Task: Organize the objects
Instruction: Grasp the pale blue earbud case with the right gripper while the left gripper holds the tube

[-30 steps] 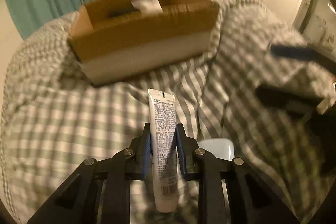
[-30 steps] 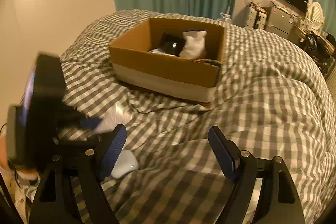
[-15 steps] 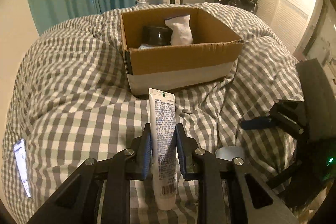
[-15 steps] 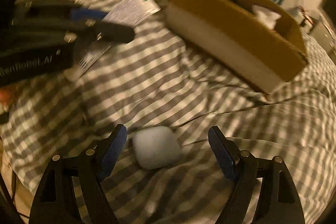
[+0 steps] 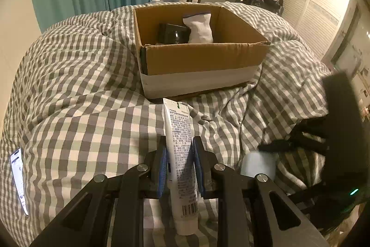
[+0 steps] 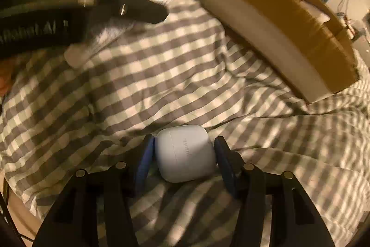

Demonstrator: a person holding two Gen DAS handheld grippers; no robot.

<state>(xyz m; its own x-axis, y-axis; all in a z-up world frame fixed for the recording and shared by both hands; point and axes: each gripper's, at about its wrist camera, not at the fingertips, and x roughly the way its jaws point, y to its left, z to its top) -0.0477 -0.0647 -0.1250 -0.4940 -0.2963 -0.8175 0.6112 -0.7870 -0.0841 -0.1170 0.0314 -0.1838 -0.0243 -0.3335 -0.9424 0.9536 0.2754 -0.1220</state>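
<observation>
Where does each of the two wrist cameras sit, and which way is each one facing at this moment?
Left wrist: rides on the left gripper, looking forward over the checked bedspread at the open cardboard box; its two fingers clamp a white tube, and the right gripper shows blurred at the right edge.
Right wrist: rides on the right gripper, tilted down at the bedspread; its fingers flank a white earbud case, with the left gripper blurred at upper left.
Shared: the box, the bedspread, the tube, the earbud case.

Left claw [image 5: 178, 168] clamps a white tube [image 5: 181, 161] before the cardboard box [image 5: 198, 57].
</observation>
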